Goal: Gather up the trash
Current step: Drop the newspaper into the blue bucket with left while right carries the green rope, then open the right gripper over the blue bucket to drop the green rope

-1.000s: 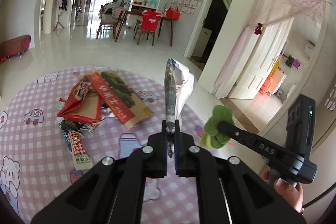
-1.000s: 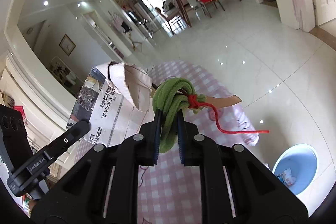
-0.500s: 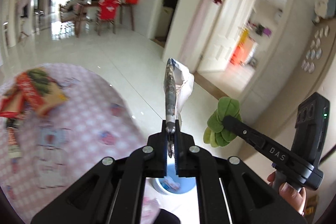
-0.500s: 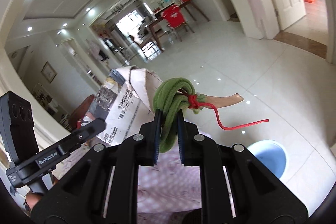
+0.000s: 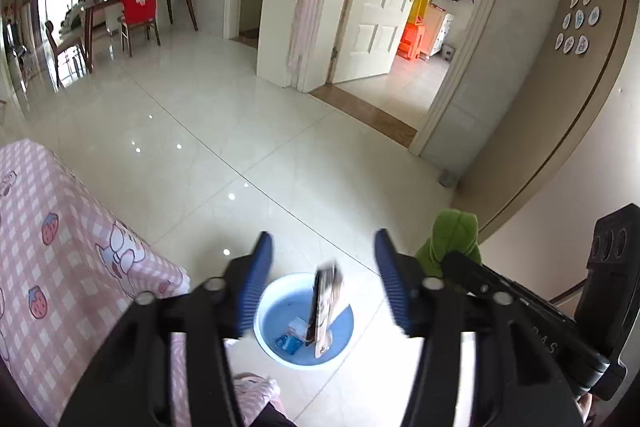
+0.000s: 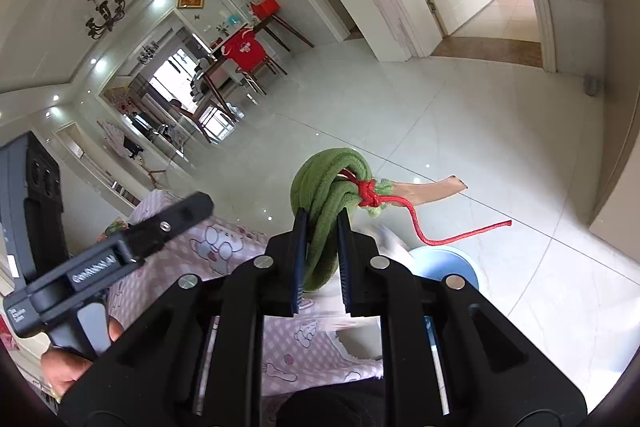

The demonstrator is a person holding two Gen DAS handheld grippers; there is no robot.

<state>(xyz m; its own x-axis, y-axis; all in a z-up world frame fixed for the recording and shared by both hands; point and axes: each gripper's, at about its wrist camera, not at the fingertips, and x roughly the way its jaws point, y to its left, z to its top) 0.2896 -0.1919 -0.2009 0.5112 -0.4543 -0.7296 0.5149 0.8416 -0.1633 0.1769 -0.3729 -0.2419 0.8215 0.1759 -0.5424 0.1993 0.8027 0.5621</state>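
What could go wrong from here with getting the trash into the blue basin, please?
The released cardboard scrap is dropping edge-on into the blue basin and might tip over the rim. The right claw grips a green rope bundle; its red string trails and could land outside.

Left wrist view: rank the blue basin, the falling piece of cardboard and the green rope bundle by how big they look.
1. blue basin
2. and 3. cardboard piece and green rope bundle: look alike, and both sit nearer the camera, so no ranking.
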